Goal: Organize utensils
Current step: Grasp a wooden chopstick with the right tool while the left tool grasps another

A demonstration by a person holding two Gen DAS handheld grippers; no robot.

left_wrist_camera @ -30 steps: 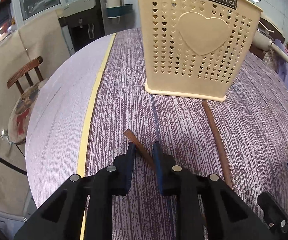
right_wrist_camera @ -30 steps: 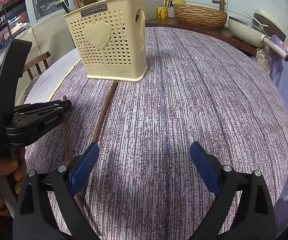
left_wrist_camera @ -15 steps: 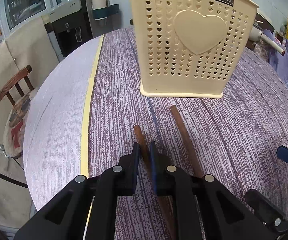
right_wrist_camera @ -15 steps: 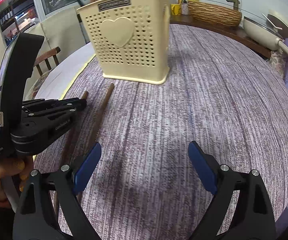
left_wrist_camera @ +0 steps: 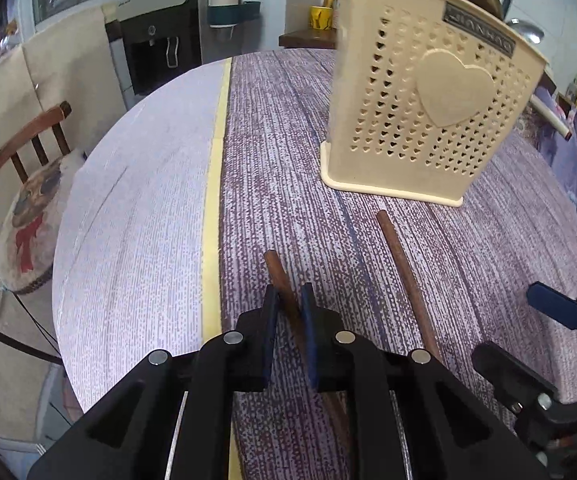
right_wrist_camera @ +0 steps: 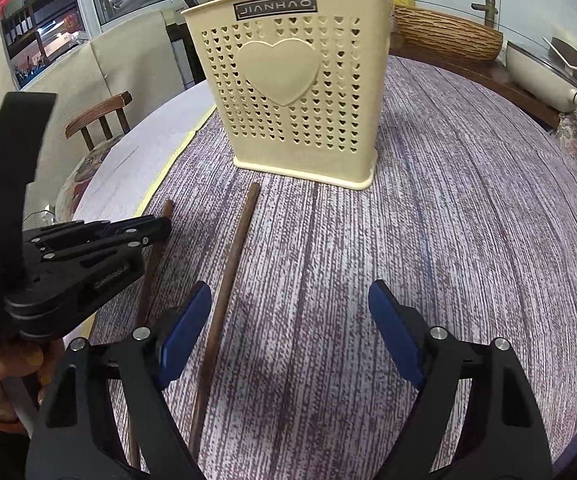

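Left gripper (left_wrist_camera: 288, 312) angles steeply down, jaws clamped on a brown chopstick (left_wrist_camera: 278, 276) whose tip juts just beyond the fingers. Right gripper (right_wrist_camera: 290, 316) also pitches down, jaws wide but closing; the second chopstick (right_wrist_camera: 232, 264) lies on the tablecloth just inside its left finger, untouched. Ahead of both stands the cream utensil holder (right_wrist_camera: 292, 80), labelled "JIANHAO". Bare cloth lies beyond the right finger; the table edge (left_wrist_camera: 64, 240) curves left.
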